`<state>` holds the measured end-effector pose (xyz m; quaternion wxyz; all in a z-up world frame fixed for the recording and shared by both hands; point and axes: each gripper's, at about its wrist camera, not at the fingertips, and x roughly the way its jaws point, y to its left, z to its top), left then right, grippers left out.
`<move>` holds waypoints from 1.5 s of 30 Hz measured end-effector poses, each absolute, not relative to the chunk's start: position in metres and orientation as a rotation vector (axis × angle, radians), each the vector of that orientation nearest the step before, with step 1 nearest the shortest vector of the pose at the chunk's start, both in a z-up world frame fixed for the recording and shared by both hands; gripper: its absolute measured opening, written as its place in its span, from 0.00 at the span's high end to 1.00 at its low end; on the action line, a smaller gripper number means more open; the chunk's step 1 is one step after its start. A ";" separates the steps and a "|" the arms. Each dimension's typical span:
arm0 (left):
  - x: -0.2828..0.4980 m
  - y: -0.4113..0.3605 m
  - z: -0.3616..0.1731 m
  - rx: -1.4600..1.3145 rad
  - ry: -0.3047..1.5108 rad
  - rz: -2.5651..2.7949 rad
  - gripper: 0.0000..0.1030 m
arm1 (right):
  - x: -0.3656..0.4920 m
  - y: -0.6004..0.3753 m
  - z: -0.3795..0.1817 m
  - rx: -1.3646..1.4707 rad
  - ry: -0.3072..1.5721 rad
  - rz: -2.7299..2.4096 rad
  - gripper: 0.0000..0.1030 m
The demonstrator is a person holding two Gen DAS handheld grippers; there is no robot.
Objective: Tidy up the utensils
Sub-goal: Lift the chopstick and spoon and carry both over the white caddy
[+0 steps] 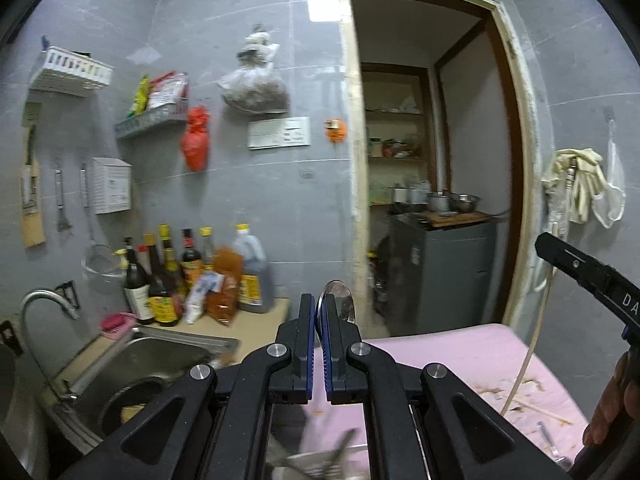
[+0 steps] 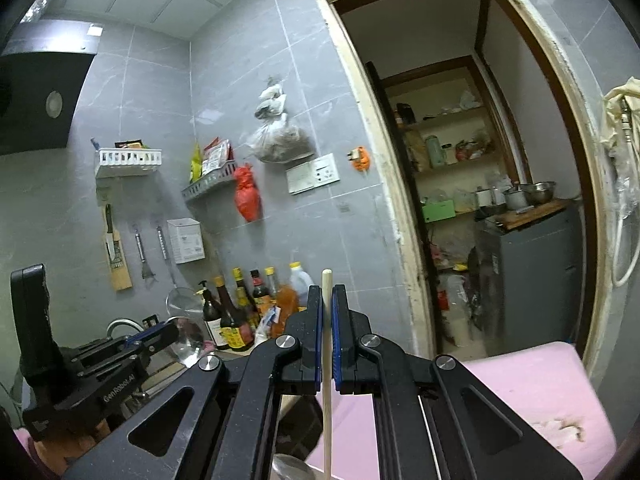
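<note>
**kitchen_lurker:** Utensils first, closest stuff first: the right gripper point(image 2: 327, 312) has its fingers clamped on a wooden chopstick point(image 2: 327, 364), and the left gripper point(image 1: 319, 316) has its fingers pinched shut on a metal spoon point(image 1: 336, 300). Both are lifted above the pink tabletop point(image 1: 460, 356), not resting on it.

**umi_fan22:** Which way do they point, though? That's what the next move hangs on.

**kitchen_lurker:** The chopstick's long axis runs straight up and down through the fingers, blunt tip poking out just above them and the rest hanging down below toward the pink tabletop. The spoon's bowl sticks up past the fingertips; its handle is hidden behind the fingers, so I can't say how far it hangs. From the right wrist view the left gripper point(image 2: 152, 336) sits off to the left, over by the sink side.

**umi_fan22:** Any holder in sight?

**kitchen_lurker:** There's something blurry low down under the left gripper with what may be utensil handles in it, can't tell what. My guess is both pieces go down tip-first into whatever that is, and the left hand looks nearer. Further off from the pink tabletop: sink point(image 1: 160, 356), sauce bottles point(image 1: 188, 276) against the grey tiled wall, then the doorway point(image 1: 432, 160) to the pantry.
</note>
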<state>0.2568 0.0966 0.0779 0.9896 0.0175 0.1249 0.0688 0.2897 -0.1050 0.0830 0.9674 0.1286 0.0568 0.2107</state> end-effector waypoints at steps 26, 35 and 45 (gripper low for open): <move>0.270 0.124 0.002 0.228 0.203 0.222 0.96 | 0.321 -0.060 0.013 0.204 0.230 0.279 0.96; 0.272 0.107 -0.019 0.272 0.190 0.218 0.96 | 0.320 -0.061 -0.003 0.205 0.243 0.269 0.96; 0.269 0.091 -0.033 0.360 0.171 0.269 0.96 | 0.313 -0.054 -0.010 0.137 0.217 0.270 0.96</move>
